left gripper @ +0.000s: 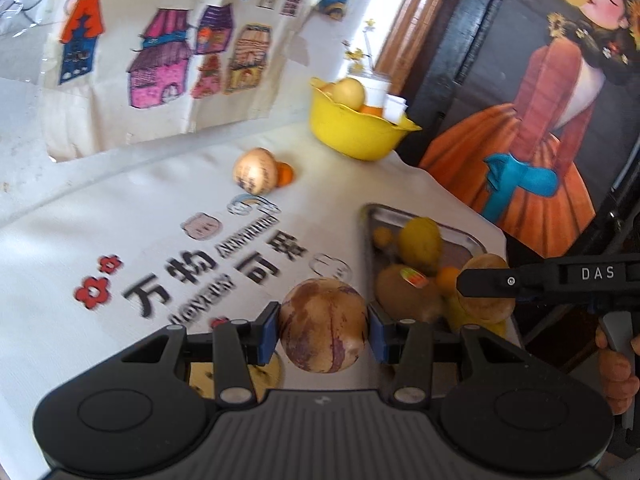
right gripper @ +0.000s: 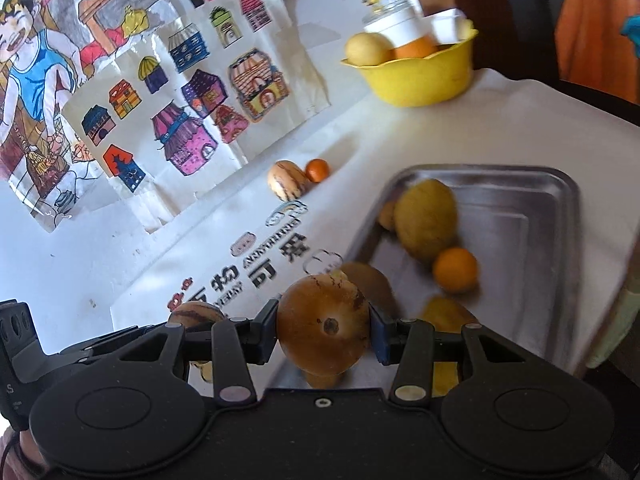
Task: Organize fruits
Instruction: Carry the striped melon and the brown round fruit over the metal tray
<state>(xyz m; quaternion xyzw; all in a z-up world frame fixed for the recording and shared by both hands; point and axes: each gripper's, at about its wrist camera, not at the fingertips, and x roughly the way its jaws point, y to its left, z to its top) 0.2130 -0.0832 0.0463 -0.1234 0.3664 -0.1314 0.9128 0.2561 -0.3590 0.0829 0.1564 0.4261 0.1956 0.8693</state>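
My left gripper [left gripper: 323, 326] is shut on a round brown fruit with purple streaks [left gripper: 324, 348], held over the tablecloth beside the metal tray [left gripper: 468, 236]. My right gripper [right gripper: 324, 330] is shut on a tan round fruit [right gripper: 320, 344] above the near left corner of the tray [right gripper: 556, 200]. In the tray lie a yellow-green fruit [right gripper: 426, 218], a small orange [right gripper: 456, 264] and a kiwi [left gripper: 404, 292]. A striped fruit [left gripper: 255, 170] and a small orange [left gripper: 285, 174] rest on the cloth. The right gripper [left gripper: 484, 292] also shows in the left wrist view, over the tray.
A yellow bowl [left gripper: 356, 132] with a pear, an orange and white cups stands at the table's far corner. A cloth printed with houses [left gripper: 168, 60] hangs behind the table. The table edge drops off right of the tray. A hand [left gripper: 616, 376] holds the right gripper.
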